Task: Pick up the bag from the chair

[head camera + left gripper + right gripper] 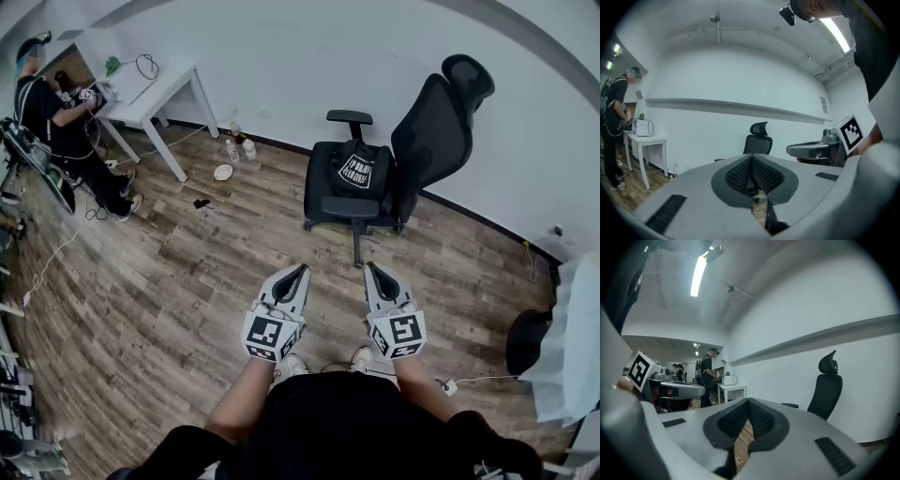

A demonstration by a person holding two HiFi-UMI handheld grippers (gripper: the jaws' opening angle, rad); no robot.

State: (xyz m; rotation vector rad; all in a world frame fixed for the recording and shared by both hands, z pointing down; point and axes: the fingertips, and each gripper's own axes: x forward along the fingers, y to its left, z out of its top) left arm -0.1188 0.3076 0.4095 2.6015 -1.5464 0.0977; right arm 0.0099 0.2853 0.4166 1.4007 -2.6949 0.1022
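- Floor [169,281]: wood planks, open stretch between me and the chair.
- Counter [155,89]: white, at 10 o'clock, a person [56,117] working at it. Not part of this job.
- Chair [412,150]: black office chair at 12 o'clock by the wall, seat facing 9 o'clock in the head view, backrest on the 3 o'clock side.
- Bag [355,171]: black with a white print, sitting on the chair seat against the backrest. Long axis: can't tell from here, it reads about as wide as tall.
- Left gripper [300,270]: clenched, nothing between the jaws, roughly level. Bag lies at 1 o'clock from it, well apart.
- Right gripper [371,268]: clenched too, empty, roughly level. Bag is almost dead on 12 o'clock from it, so my call is that the right one is nearer and better lined up.
- Next, by my read: walk in toward 12 o'clock, spread the jaws, then take the bag from the top.
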